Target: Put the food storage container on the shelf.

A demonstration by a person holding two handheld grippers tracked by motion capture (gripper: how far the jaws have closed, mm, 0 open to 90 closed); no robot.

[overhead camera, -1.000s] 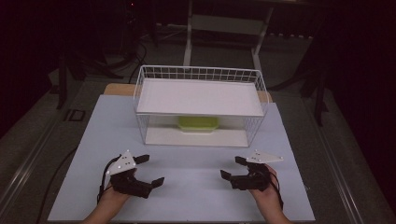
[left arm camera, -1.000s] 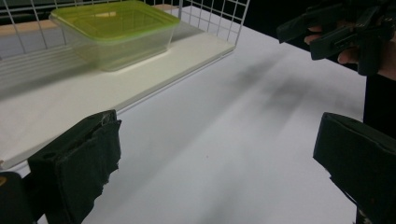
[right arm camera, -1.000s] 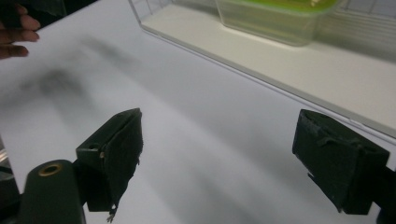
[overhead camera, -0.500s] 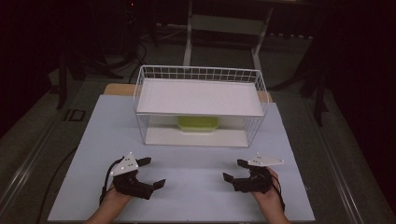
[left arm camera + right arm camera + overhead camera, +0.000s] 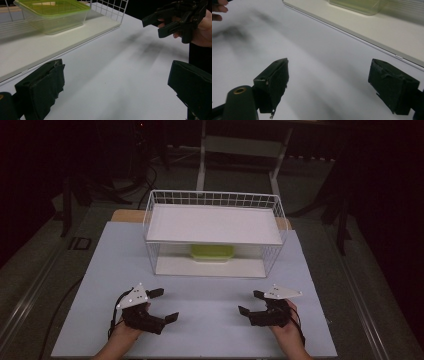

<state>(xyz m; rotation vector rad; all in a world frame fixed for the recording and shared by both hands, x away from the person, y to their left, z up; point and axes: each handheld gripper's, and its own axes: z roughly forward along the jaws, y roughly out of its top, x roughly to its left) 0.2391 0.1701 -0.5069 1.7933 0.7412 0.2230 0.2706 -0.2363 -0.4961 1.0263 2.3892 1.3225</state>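
Both grippers rested low over the near edge of the worktop, well apart from each other and from the wire rack. The left gripper stood with its jaws spread wide and nothing between them; the right gripper was likewise wide open and empty. The green-lidded container sat on the rack's lower shelf, under the upper shelf, roughly centred and toward the back.

The step in hand appeared to be the approach to the container. Judged from this layout, the reach should go in low and level beneath the upper shelf, jaws kept open until they bracket the container's walls — a high approach risks striking the shelf edge or the wire.

The left gripper view showed the container close up — translucent body, green lid seated, standing on the shelf board — and the right gripper in the person's hand farther off. The high view alone showed the upper shelf overhanging the container and the spacing of both grippers
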